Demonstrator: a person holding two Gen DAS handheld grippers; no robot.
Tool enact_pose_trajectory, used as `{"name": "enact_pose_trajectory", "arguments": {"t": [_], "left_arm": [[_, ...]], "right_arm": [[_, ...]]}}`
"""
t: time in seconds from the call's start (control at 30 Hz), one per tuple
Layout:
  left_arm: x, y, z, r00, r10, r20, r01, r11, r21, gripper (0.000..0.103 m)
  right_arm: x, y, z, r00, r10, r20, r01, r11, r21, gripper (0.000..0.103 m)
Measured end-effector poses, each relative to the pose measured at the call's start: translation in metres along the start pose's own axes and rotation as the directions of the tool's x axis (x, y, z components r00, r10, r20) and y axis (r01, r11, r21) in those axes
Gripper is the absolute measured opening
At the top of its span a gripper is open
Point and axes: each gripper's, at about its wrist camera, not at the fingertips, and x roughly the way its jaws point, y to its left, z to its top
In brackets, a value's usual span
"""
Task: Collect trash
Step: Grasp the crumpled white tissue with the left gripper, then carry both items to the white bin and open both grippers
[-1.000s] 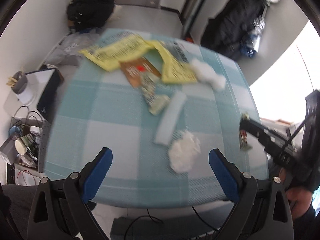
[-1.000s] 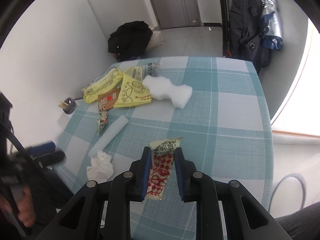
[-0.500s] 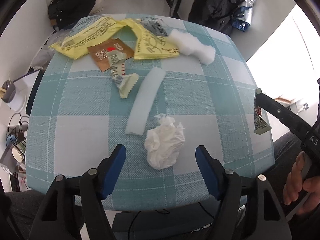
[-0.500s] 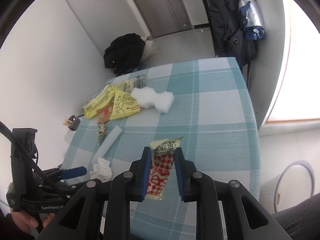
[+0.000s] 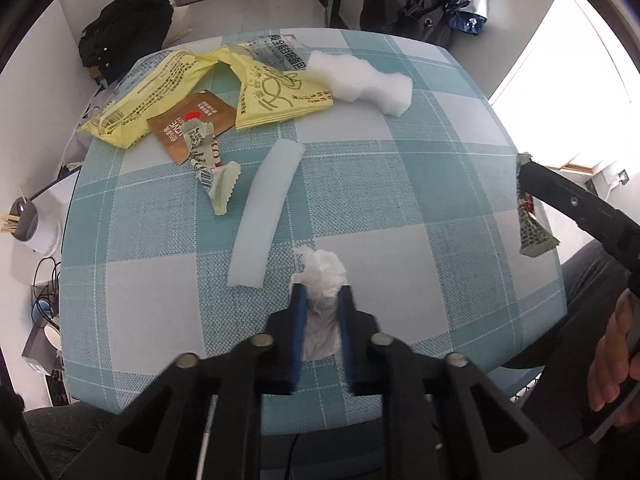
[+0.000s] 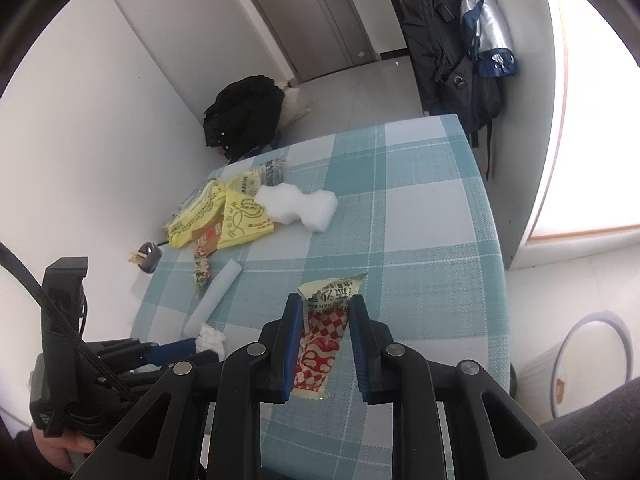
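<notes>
My left gripper point(image 5: 322, 300) is shut on a crumpled white tissue point(image 5: 323, 276) at the near edge of the blue checked table point(image 5: 420, 208). My right gripper point(image 6: 325, 312) is shut on a red-and-white checked snack wrapper point(image 6: 322, 340) and holds it above the table's near right part; the wrapper also shows in the left wrist view point(image 5: 532, 228). On the table lie a white foam strip point(image 5: 266, 212), a white foam block point(image 5: 360, 80), yellow bags point(image 5: 276, 92), a brown sachet point(image 5: 192, 124) and a crumpled wrapper point(image 5: 212, 168).
A white bin point(image 6: 576, 364) stands on the floor right of the table. A black backpack point(image 6: 244, 112) lies on the floor beyond the table. Coats point(image 6: 452, 40) hang at the far right. A pen cup point(image 5: 24, 220) sits left of the table.
My left gripper moved forward and closed on the tissue; it was open around it half a second ago. My right gripper rose a little, still holding the wrapper.
</notes>
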Motion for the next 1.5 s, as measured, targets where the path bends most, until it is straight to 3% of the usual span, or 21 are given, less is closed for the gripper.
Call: {"name": "enact_pose_trajectory", "arguments": {"t": [0.27,0.57,0.83,1.13,1.33,1.5], "left_arm": [[-0.015,0.004,-0.003,0.999,-0.032,0.023,0.032,0.999,-0.015,0.006],[-0.045,0.011,0.002,0.992,-0.063,0.107,0.069,0.996,-0.055,0.006],[-0.081,-0.012,0.034,0.967,-0.136,0.215,0.149,0.988,-0.047,0.006],[-0.112,-0.088,0.083,0.913,-0.285,0.291,0.266,0.958,0.105,0.006],[-0.11,-0.149,0.111,0.887,-0.388,0.249,0.344,0.917,0.203,0.006],[-0.093,-0.21,0.132,0.876,-0.448,0.18,0.39,0.876,0.283,0.006]], "right_arm": [[-0.005,0.001,0.0,1.0,0.003,0.012,-0.003,1.0,-0.006,0.022],[-0.022,0.011,0.007,0.998,0.034,0.052,-0.033,0.999,-0.018,0.022],[-0.076,0.004,0.03,0.985,0.064,0.159,-0.062,0.998,-0.016,0.022],[-0.162,-0.049,0.051,0.953,-0.028,0.302,0.014,0.999,0.048,0.022],[-0.213,-0.103,0.049,0.923,-0.142,0.357,0.097,0.985,0.141,0.022],[-0.24,-0.15,0.038,0.903,-0.236,0.359,0.164,0.962,0.219,0.022]]}}
